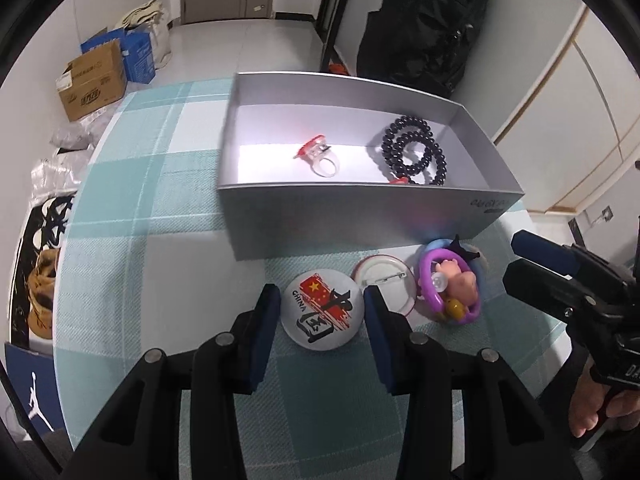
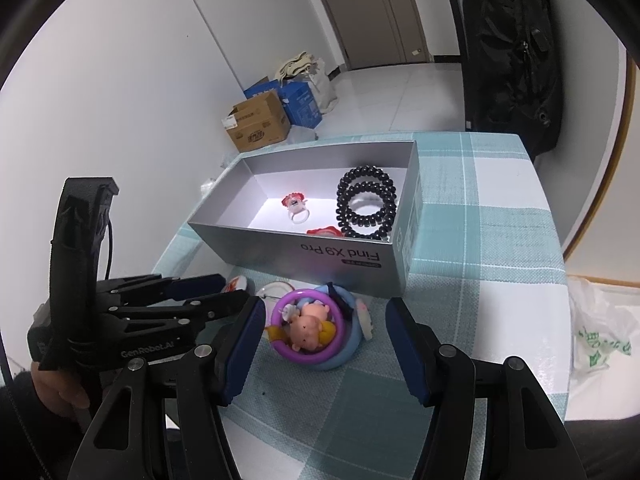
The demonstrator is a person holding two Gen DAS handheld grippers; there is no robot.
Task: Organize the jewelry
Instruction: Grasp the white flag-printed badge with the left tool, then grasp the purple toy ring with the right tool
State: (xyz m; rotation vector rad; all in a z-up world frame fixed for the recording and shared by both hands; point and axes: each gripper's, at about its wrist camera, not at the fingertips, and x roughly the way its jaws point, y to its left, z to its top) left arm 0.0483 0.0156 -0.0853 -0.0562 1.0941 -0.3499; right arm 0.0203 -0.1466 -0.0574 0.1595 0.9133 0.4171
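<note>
A round white "CHINA" badge [image 1: 322,308] lies on the checked tablecloth, and my left gripper [image 1: 322,300] is shut on it, a pad against each edge. A second badge [image 1: 384,284] lies pin side up just right of it. Beside that sits a purple ring with small pig charms [image 1: 448,288]. My right gripper [image 2: 325,306] is open, and this charm cluster [image 2: 312,328] lies between its fingers with a gap on both sides. The grey box [image 1: 348,208] behind holds a clear ring with a red top [image 1: 320,156], a black bead bracelet [image 1: 414,152] and a small red piece [image 1: 398,180].
The table's rounded edge [image 1: 80,216] runs down the left. On the floor beyond are cardboard boxes [image 1: 94,80] and bags. A black bag [image 1: 432,20] hangs behind the grey box. A white plastic bag [image 2: 600,340] lies off the table's right side.
</note>
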